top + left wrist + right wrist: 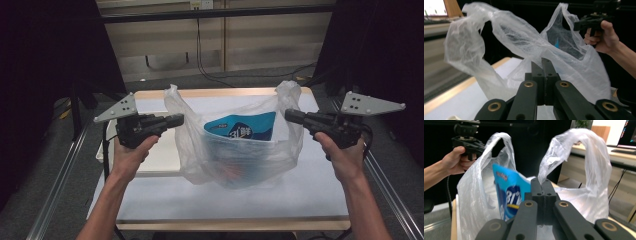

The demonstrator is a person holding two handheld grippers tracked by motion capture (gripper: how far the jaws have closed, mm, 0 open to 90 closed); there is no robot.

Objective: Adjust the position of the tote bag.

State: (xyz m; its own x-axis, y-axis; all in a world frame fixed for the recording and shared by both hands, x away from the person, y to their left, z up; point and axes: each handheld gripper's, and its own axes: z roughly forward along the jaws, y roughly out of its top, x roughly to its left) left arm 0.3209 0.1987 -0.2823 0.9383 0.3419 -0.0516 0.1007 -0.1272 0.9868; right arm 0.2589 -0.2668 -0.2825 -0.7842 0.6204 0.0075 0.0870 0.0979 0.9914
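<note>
A thin clear plastic bag (240,160) stands on the table's middle, its mouth pulled wide between both grippers. Inside it leans a blue packet (245,127) with white print, and something reddish lies at the bottom. My left gripper (179,120) is shut on the bag's left rim, just below the left handle (172,95). My right gripper (288,116) is shut on the right rim below the other handle (290,90). In the left gripper view the jaws (545,62) are pressed together against the film (524,42). In the right gripper view the film (584,170) rises from the closed jaw tips (541,182), beside the blue packet (509,190).
A white tray (165,155) lies on the table's left part, partly behind the bag. The table has a white mat and a wooden front edge (225,222). Metal rails run along both sides, and cables hang at the back wall.
</note>
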